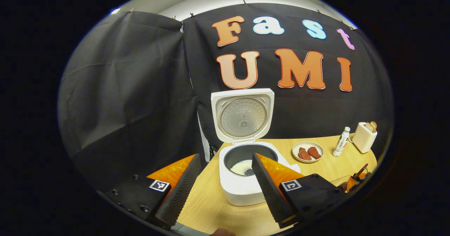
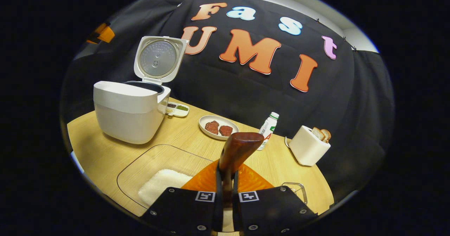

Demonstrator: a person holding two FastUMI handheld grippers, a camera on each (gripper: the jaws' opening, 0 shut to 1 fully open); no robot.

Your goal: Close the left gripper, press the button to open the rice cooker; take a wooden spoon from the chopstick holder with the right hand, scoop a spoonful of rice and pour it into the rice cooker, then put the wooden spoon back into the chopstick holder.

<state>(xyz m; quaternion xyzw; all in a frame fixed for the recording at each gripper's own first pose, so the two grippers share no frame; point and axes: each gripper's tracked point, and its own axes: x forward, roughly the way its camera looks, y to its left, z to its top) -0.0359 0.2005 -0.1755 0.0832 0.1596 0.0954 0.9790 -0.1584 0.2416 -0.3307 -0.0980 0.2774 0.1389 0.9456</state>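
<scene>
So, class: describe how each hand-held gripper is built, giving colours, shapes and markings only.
The left hand-held gripper has black, wedge-shaped, ribbed fingers, orange backing, black screwed blocks and square black-and-white markers. The right hand-held gripper has the same black blocks, markers and orange parts.

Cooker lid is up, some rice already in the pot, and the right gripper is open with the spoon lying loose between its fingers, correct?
Not quite. In the right gripper view, the right gripper is shut on the wooden spoon, both fingers pressing its handle. The rest holds: the left gripper view shows the rice cooker with its lid up and rice in the pot.
</scene>
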